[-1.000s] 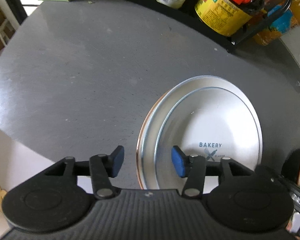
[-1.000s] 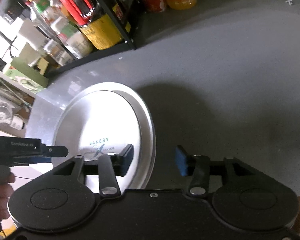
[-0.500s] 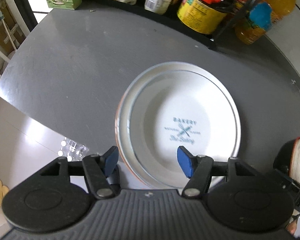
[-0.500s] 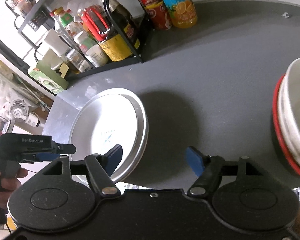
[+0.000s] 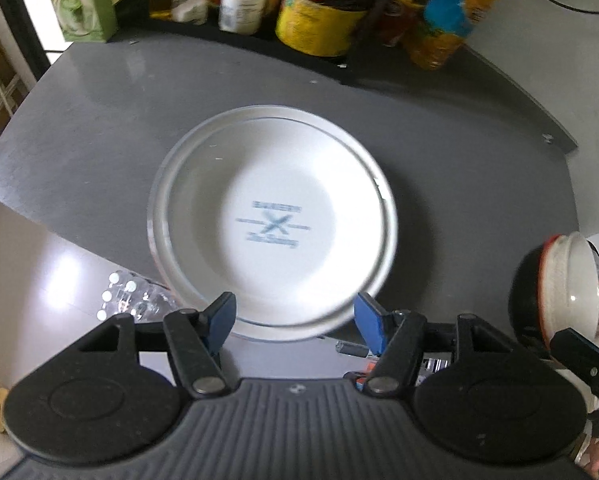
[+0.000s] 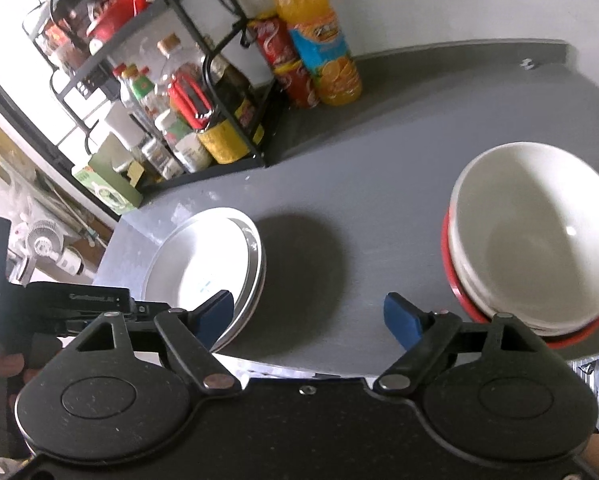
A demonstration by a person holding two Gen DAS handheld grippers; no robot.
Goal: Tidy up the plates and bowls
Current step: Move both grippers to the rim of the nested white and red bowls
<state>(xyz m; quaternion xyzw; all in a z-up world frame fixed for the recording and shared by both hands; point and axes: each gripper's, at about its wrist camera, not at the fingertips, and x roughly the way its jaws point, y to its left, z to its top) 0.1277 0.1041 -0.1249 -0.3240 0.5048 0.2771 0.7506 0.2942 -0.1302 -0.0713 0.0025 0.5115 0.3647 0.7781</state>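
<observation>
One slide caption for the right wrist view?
Open right gripper above grey table, between stacked plates and stacked bowls.

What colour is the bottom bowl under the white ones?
Red: the bottom bowl shows as a red rim, clearest in the right wrist view.

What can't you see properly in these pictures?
- Plate print: left view, too blurred to read.
- How many plates are stacked: both views, only rims show.
- Bowls: right view, the tongs' arm covers the stack's lower edge; left view, cut by the edge.
- Rack labels: too small.
</observation>
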